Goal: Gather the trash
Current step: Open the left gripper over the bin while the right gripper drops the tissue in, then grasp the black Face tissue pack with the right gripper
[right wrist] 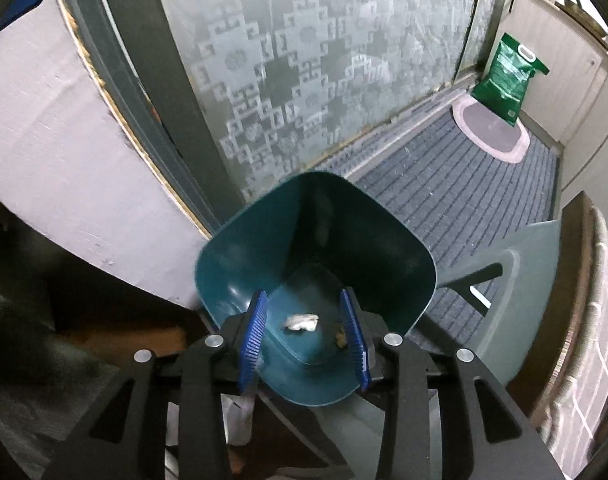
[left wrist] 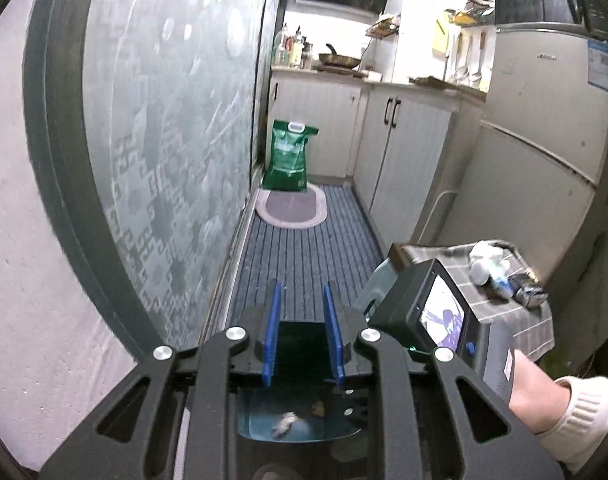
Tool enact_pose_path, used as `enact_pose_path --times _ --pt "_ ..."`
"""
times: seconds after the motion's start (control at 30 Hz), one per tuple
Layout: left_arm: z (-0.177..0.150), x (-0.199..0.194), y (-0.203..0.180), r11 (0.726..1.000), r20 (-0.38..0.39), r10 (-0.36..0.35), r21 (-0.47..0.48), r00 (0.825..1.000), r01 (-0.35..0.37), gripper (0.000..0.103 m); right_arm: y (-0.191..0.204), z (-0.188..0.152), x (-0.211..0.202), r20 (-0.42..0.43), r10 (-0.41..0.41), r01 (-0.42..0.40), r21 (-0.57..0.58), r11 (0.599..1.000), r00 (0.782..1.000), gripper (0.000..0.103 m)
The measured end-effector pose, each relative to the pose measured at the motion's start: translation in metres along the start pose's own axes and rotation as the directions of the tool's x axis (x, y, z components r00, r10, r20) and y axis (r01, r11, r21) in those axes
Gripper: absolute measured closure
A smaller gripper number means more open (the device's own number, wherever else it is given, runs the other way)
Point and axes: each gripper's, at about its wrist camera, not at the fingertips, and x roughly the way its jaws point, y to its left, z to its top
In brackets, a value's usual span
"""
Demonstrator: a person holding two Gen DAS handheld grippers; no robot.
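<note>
My right gripper (right wrist: 304, 330) points steeply down into a dark teal plastic waste bin (right wrist: 368, 240) with a rounded square mouth; its blue ribbed jaws stand apart with nothing pressed between them; a crumpled white scrap of paper (right wrist: 301, 322) lies on the bin's bottom, seen in the gap between the jaws, and a small yellowish crumb (right wrist: 339, 338) lies just beside the right-hand jaw, also on the bottom; neither touches the pads as far as I can tell.

My left gripper (left wrist: 302, 332) sits higher and looks along the kitchen; its blue jaws are only narrowly parted and hold nothing; below them, through the gripper frame, the same bin (left wrist: 295, 420) shows with the white scrap (left wrist: 284, 424) and the crumb (left wrist: 318, 409) inside.

The bin stands on a grey-blue striped floor mat (right wrist: 444, 200), near a frosted glass sliding door (right wrist: 304, 60) with a geometric pattern; further along the mat lies an oval grey rug (left wrist: 291, 204) with a green printed sack (left wrist: 289, 156) standing upright at its far end.

To the right, a hand (left wrist: 532, 396) in a cream ribbed sleeve (left wrist: 580, 412) grips the handle of the right gripper's body with its small lit screen (left wrist: 442, 316); beyond it a checked grey cloth (left wrist: 504, 312) carries a crumpled white wad (left wrist: 486, 252), a small white bottle (left wrist: 500, 280) and a dark wrapper (left wrist: 526, 290).
</note>
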Motion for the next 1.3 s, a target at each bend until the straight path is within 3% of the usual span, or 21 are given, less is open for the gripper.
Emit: enact_pose_path --times 0.13,0.2,0.47,0.6,0.77,0.87,1.03,1.1,1.3 --pt "0.007 -0.001 -0.013 1.0 0.015 -0.006 0.007 1.0 0.006 0.076 -0.005 -0.001 -0.031 0.086 0.012 -0.014 0.015 1.0 0.996 0.063" --pt "0.009 0.001 -0.018 1.0 0.014 -0.009 0.012 1.0 0.009 0.07 -0.011 -0.002 -0.047 0.126 0.003 -0.006 0.024 1.0 0.992 0.063" --pt "0.016 0.016 -0.054 0.998 0.01 -0.035 0.045 0.999 0.035 0.058 -0.054 -0.024 -0.107 0.25 -0.116 0.094 0.097 0.991 0.961 0.054" --pt "0.018 0.025 -0.074 0.996 0.001 -0.054 0.068 0.999 0.054 0.055 -0.081 -0.042 -0.134 0.292 -0.191 0.153 0.149 0.977 0.937 0.048" --pt "0.018 0.037 -0.1 0.992 -0.02 -0.08 0.092 0.997 0.082 0.05 -0.115 -0.072 -0.165 0.332 -0.311 0.244 0.228 0.943 0.89 0.03" --pt "0.017 0.043 -0.119 0.987 -0.026 -0.098 0.124 0.995 0.101 0.043 -0.134 -0.093 -0.177 0.325 -0.388 0.303 0.281 0.911 0.863 0.022" --pt "0.015 0.055 -0.145 0.978 -0.046 -0.124 0.161 0.991 0.13 0.041 -0.169 -0.128 -0.187 0.275 -0.49 0.374 0.382 0.845 0.827 0.016" --pt "0.015 0.058 -0.152 0.977 -0.052 -0.127 0.168 0.991 0.134 0.036 -0.178 -0.139 -0.185 0.255 -0.504 0.383 0.403 0.831 0.825 0.014" --pt "0.011 0.068 -0.182 0.966 -0.065 -0.155 0.199 0.986 0.165 0.032 -0.197 -0.16 -0.167 0.207 -0.48 0.361 0.43 0.827 0.852 0.013"
